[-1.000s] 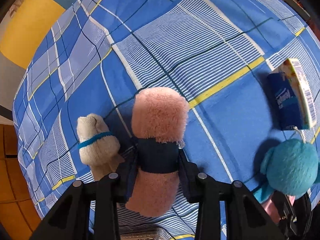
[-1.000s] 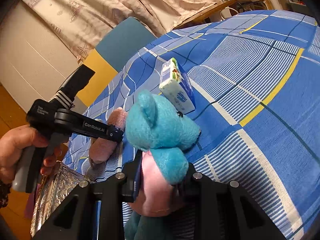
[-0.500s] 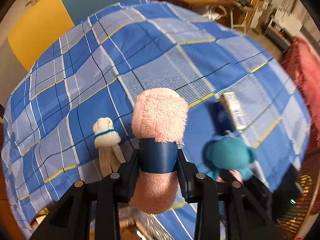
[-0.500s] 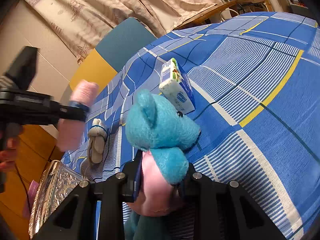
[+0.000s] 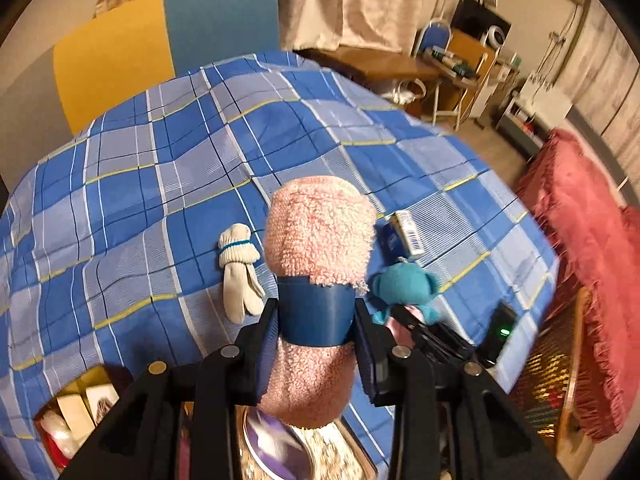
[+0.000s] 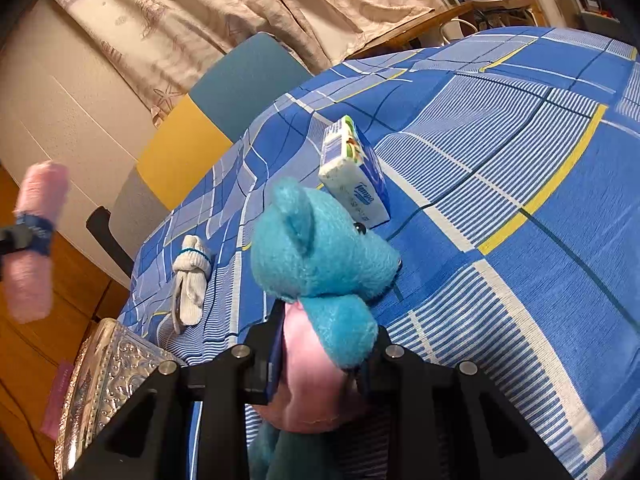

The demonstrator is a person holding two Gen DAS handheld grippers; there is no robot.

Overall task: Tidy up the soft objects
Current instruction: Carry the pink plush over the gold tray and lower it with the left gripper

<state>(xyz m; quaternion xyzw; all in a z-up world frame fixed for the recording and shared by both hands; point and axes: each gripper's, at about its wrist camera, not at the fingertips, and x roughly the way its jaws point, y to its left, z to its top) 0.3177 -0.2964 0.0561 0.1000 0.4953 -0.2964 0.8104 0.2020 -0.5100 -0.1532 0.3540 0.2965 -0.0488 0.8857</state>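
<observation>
My left gripper (image 5: 316,320) is shut on a pink fuzzy roll with a dark blue band (image 5: 318,248), held high above the blue checked bedcover (image 5: 160,184). The same pink roll (image 6: 34,240) shows at the far left of the right wrist view. My right gripper (image 6: 324,356) is shut on a teal plush bear with a pink belly (image 6: 320,256), low over the cover; the bear (image 5: 406,284) also appears beside the roll. A cream sock bundle with a blue band (image 5: 238,264) (image 6: 190,280) lies on the cover left of the bear.
A blue tissue pack (image 6: 354,172) (image 5: 402,234) lies beyond the bear. An embossed silver box (image 6: 108,376) sits at the cover's near edge. A red cushion (image 5: 580,240) and woven basket (image 5: 548,376) stand to the right, a yellow and teal headboard (image 5: 160,44) behind.
My left gripper has risen well off the cover with the pink roll, and tilted to look further across the room. The right gripper and bear have stayed still.
</observation>
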